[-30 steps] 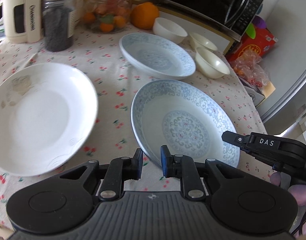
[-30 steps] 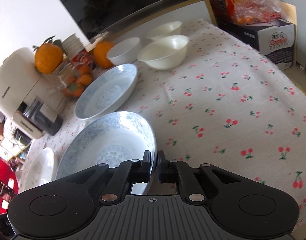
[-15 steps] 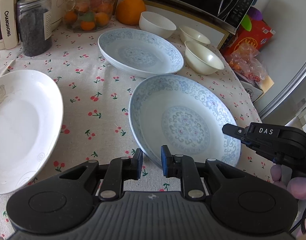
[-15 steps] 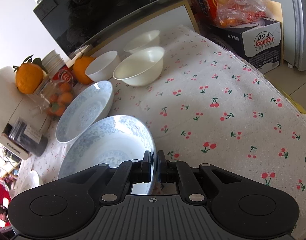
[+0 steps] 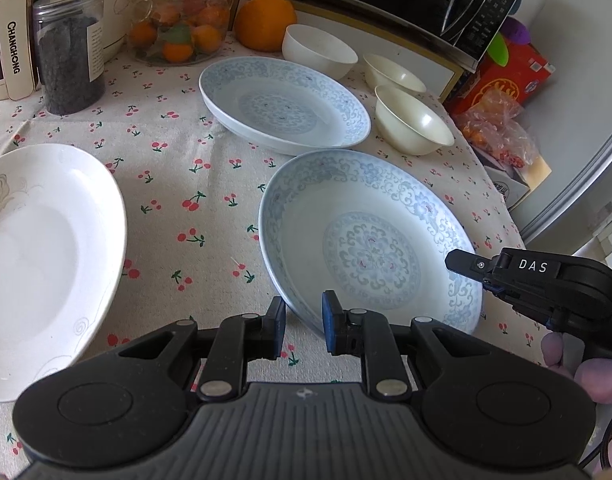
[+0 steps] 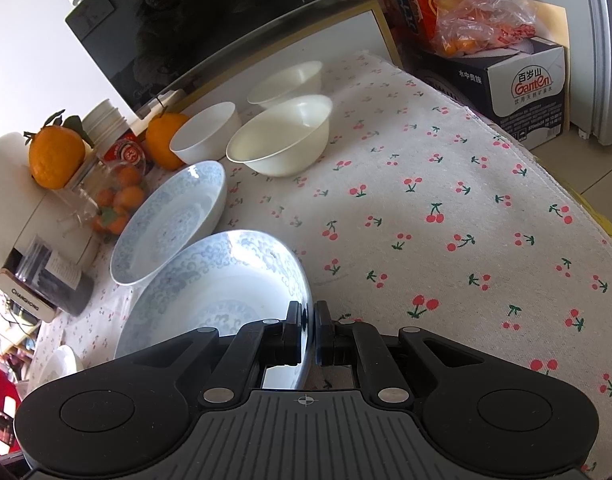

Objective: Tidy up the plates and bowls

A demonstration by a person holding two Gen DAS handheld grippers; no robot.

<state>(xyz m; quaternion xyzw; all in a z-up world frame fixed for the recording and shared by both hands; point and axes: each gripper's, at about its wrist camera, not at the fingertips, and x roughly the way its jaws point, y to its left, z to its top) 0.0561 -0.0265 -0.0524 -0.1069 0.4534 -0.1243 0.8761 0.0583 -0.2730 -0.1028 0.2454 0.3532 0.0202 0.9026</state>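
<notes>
The bench (image 5: 210, 168), under a cherry-print cloth, carries the dishes to be sorted; the order here runs from large pieces to small. A plain white plate (image 5: 42, 256) lies at the left edge, well apart from the rest. Two blue-patterned plates occupy the middle: the far patterned plate (image 5: 282, 112) rests flat toward the back edge, and the near patterned plate (image 5: 369, 240) sits tipped toward the front edge, its far rim just beside the other. Three bowls cluster at the back right corner: a white bowl (image 5: 317, 50) and two cream bowls (image 5: 413, 120), which sit apart rather than nested. The right gripper (image 6: 309, 334) is clamped on the right-hand rim of the near patterned plate, jaws closed to the thickness of the porcelain. The left gripper (image 5: 304, 328) is nearly closed, yet it grips nothing: the plate's front rim lies in its narrow gap, and the pads do not appear to press on it. The step in hand is judged to be stacking the near patterned plate on its twin. A one-sided rim pinch on glazed ware can let the plate pivot, so the lift should be level and slow, with the left gripper steadying the front rim, and the plate should be centred over the far one before release.
</notes>
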